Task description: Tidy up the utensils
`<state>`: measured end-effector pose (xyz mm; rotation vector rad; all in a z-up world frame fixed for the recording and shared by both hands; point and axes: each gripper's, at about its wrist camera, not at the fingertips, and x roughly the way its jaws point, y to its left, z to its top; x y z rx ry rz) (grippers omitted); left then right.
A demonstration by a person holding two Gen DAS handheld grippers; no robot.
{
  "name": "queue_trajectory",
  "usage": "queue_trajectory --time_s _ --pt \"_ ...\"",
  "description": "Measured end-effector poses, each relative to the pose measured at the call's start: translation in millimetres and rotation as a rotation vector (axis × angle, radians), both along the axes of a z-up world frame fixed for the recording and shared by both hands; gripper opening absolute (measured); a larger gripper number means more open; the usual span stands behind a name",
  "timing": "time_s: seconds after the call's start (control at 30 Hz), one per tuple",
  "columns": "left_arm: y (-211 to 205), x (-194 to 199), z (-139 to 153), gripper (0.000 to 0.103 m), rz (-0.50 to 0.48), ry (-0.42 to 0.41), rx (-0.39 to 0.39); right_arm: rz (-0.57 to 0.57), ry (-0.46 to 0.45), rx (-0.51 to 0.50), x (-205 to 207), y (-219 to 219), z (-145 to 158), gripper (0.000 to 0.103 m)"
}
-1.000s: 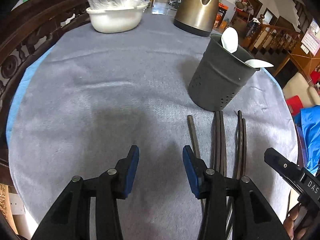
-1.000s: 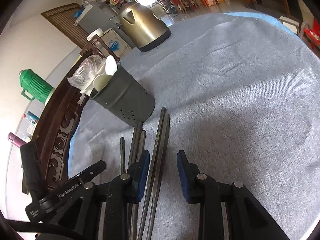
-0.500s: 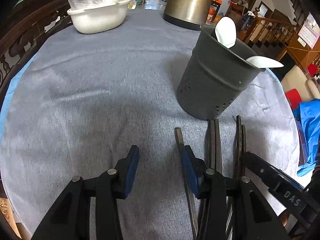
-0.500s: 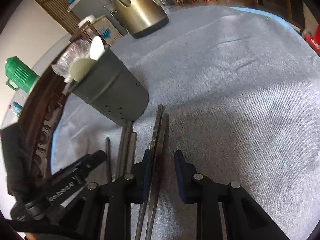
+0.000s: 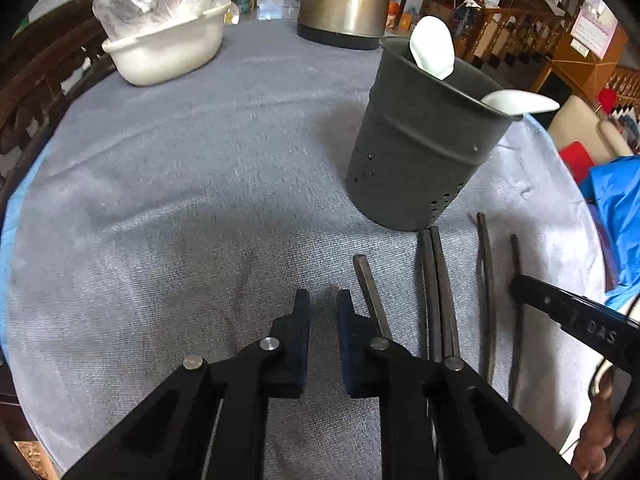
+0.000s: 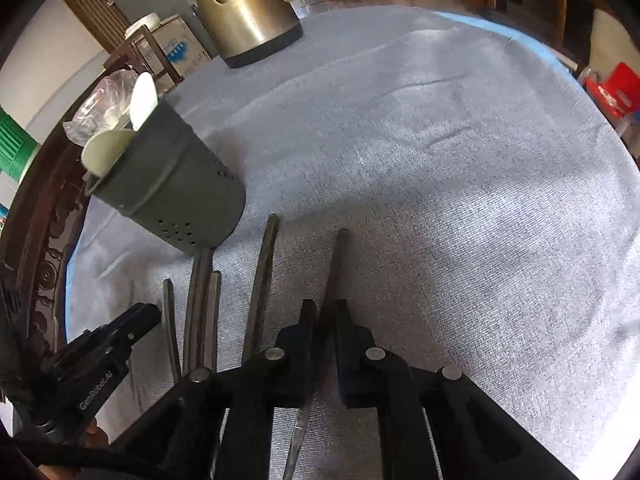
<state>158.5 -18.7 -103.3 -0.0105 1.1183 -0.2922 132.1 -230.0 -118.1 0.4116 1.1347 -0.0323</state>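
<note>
Several dark chopsticks lie side by side on the grey cloth in front of a dark perforated utensil holder [image 5: 424, 144] that holds two white spoons [image 5: 434, 50]. My right gripper [image 6: 322, 312] is shut on one chopstick [image 6: 336, 264], the rightmost one, whose tip points away from me. The holder [image 6: 168, 196] stands to its upper left. My left gripper [image 5: 323, 306] is nearly closed and empty, its right finger beside the leftmost chopstick [image 5: 370, 292]. A pair of chopsticks [image 5: 436, 292] lies right of that.
A brass-coloured kettle [image 5: 344, 0] and a white basin [image 5: 164, 48] with a plastic bag stand at the far side of the round table. The cloth edge [image 6: 560, 64] curves along the right. A carved wooden chair back [image 6: 44, 248] is on the left.
My right gripper has closed on one chopstick of the right-hand pair, and the two now lie apart. My left gripper has narrowed from wide open to nearly closed and moved forward.
</note>
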Motion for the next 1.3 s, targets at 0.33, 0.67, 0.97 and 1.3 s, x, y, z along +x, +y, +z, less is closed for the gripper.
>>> queue_trajectory --time_s 0.33,0.67,0.97,1.3 --pt "3.6 4.6 12.1 0.028 0.020 0.047 -0.120 0.031 0.020 -0.046 26.7 7.8 1.6 0.013" --pt "-11.1 19.8 5.2 0.019 0.067 0.060 -0.054 0.079 0.013 -0.080 25.6 11.2 -1.3 0.012" --pt "7.0 17.5 27.2 0.008 0.102 -0.007 -0.110 0.074 -0.064 0.013 7.1 -2.1 9.0 0.006" --pt "31.4 -11.2 102.7 0.005 0.146 -0.230 -0.197 0.057 -0.281 0.091 -27.5 -16.4 64.5 0.006"
